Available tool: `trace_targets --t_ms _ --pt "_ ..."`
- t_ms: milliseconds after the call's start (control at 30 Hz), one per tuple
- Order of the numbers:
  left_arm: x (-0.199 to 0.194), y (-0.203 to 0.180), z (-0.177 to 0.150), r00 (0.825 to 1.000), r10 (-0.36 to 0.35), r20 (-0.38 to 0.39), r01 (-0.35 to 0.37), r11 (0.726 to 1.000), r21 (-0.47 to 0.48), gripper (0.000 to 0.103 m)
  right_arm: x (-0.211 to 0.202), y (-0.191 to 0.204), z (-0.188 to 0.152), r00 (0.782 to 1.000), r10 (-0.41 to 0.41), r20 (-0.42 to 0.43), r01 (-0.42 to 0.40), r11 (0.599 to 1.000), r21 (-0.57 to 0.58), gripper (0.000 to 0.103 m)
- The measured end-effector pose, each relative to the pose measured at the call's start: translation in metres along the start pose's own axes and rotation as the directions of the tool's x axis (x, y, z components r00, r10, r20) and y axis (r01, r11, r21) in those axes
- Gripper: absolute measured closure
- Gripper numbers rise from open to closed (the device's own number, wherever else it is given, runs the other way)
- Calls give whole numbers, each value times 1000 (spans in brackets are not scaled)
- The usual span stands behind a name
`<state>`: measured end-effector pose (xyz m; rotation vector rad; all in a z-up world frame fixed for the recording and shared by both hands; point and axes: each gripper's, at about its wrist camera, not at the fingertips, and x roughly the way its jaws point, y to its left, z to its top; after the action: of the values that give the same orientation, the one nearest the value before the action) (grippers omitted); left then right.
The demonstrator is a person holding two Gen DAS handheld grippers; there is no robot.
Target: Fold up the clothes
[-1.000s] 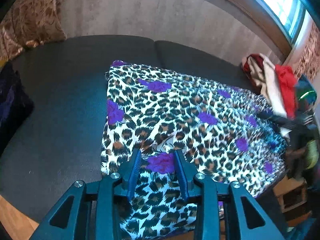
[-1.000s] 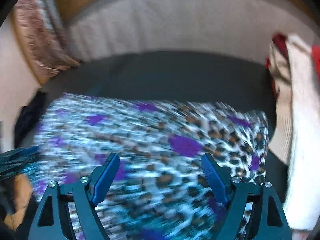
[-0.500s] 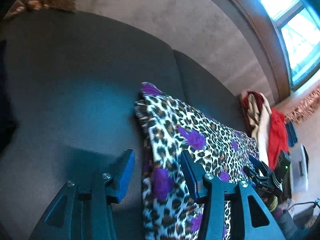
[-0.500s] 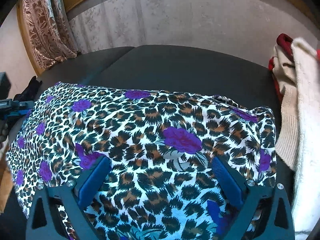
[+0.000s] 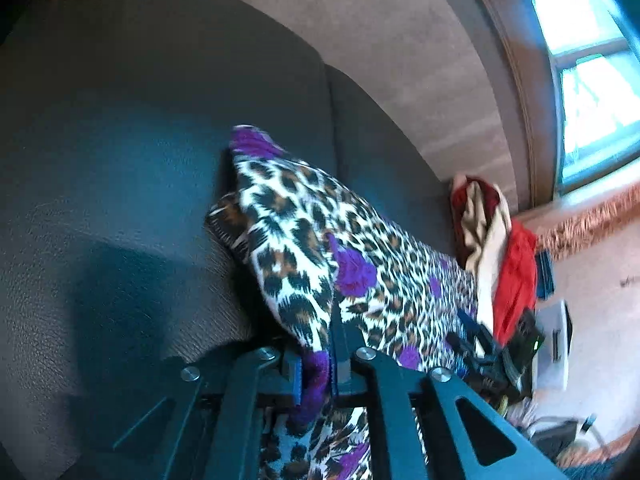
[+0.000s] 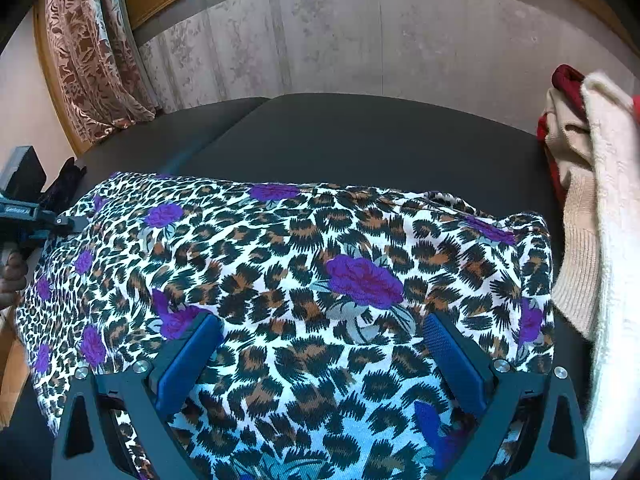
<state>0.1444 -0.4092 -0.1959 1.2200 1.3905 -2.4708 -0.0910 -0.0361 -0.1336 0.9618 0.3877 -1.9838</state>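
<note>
A dark grey cushioned surface (image 6: 360, 136) is filling both views, split by a seam into 2 pads and backed by a pale mottled wall (image 6: 340, 36). A patterned curtain (image 6: 92, 52) is hanging at the left of the right wrist view, and a bright window (image 5: 588, 64) is glaring at the upper right of the left wrist view.

The leopard-print garment (image 6: 300, 264) with purple roses is lying spread across the surface. Its near edge is running out of frame below both cameras, so the full outline is not showing, and the left wrist view is blurring toward its right side.

The left gripper (image 5: 316, 364) is pinching a fold of the garment between its closed fingers, lifting the cloth into a ridge. The right gripper (image 6: 320, 360) is hovering over the fabric with its jaws spread wide — whether the pads are touching cloth is unclear.

A pile of cream and red clothes (image 6: 592, 184) is sitting just beside the garment's right edge.
</note>
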Motion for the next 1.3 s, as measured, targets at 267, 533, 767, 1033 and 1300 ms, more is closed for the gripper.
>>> trace_targets --t_ms 267,533,767,1033,1300 --pt "-27 -5 41 991 114 72 -114 993 -8 96 -17 -20 15 957 277 -88 -270 959 86 4" --pt "-58 -26 69 985 161 64 -164 986 40 96 -39 -3 11 922 327 -210 -352 931 -95 7" --pt "-74 -63 61 998 23 61 -22 1000 -15 96 -19 -1 -18 948 192 -253 -262 923 -281 4" --pt "-72 -118 38 982 -168 85 177 979 -100 96 -28 -11 -36 966 226 -124 -247 950 -189 0" --pt "-14 -202 12 989 -141 33 142 989 -37 96 -44 -25 -42 952 304 -34 -306 943 -131 0"
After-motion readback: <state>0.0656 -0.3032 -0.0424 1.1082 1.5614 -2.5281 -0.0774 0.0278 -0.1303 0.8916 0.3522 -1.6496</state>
